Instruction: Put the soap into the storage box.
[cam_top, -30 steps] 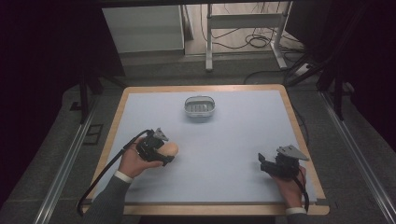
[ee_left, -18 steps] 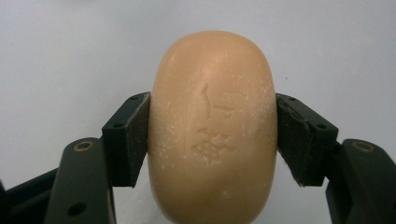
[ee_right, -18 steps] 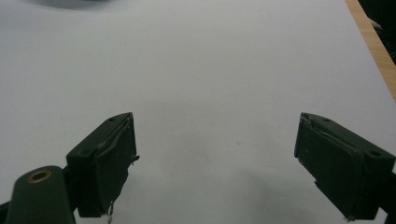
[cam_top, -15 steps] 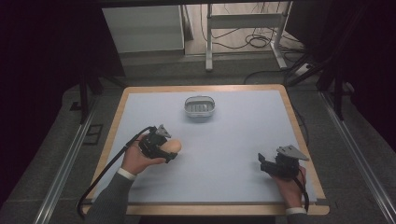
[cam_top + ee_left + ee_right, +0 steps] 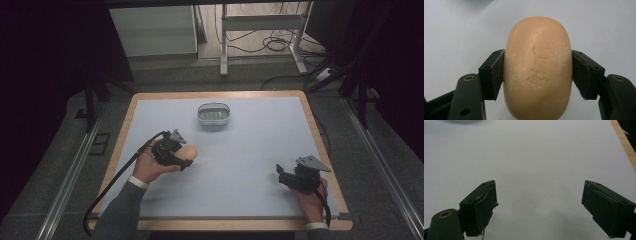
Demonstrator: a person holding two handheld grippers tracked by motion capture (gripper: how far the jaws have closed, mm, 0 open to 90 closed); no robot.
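Note:
A tan oval bar of soap (image 5: 537, 67) with a stamped mark sits clamped between the two black jaws of my left gripper (image 5: 537, 72). From above, that soap (image 5: 188, 152) and the left gripper (image 5: 184, 155) are at the left middle of the white table top, held just over it. My right gripper (image 5: 281, 175) rests near the right front of the table. Its jaws stand wide apart over bare white surface, as the right gripper (image 5: 539, 207) view shows, with nothing between them.
A small grey oval dish (image 5: 214, 114) with a slotted floor stands at the back middle of the table (image 5: 260, 150). The wooden table edge (image 5: 624, 142) runs close to the right of my right gripper. Dark floor and cables surround the table.
My left gripper has carried the soap a little up and away from the person, toward the dish. The right gripper has stayed where it was.

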